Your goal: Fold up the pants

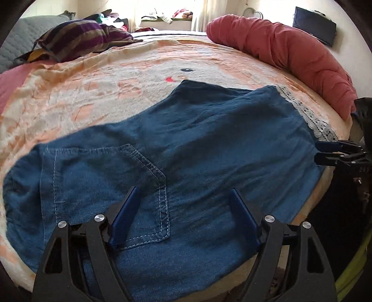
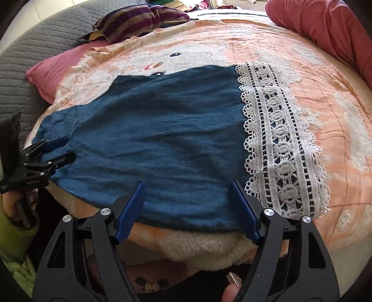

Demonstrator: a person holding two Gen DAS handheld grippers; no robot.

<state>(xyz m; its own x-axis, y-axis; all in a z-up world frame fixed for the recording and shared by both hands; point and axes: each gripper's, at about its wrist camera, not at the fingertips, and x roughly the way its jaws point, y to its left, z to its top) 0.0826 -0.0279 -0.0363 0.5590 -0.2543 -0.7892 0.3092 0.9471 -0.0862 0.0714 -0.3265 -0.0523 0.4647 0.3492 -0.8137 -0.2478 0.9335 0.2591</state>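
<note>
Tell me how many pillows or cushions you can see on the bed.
2: a striped pillow at the far left, and a long red bolster along the far right edge. Others may be hidden behind the clutter.

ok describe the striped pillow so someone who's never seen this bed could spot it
Start from the peach blanket covering the bed, with the blue pants spread on it. Look to its far left corner, beside the grey quilted cover: the striped pillow lies there. Its purple and tan bands set it apart from the plain red bolster opposite.
</note>
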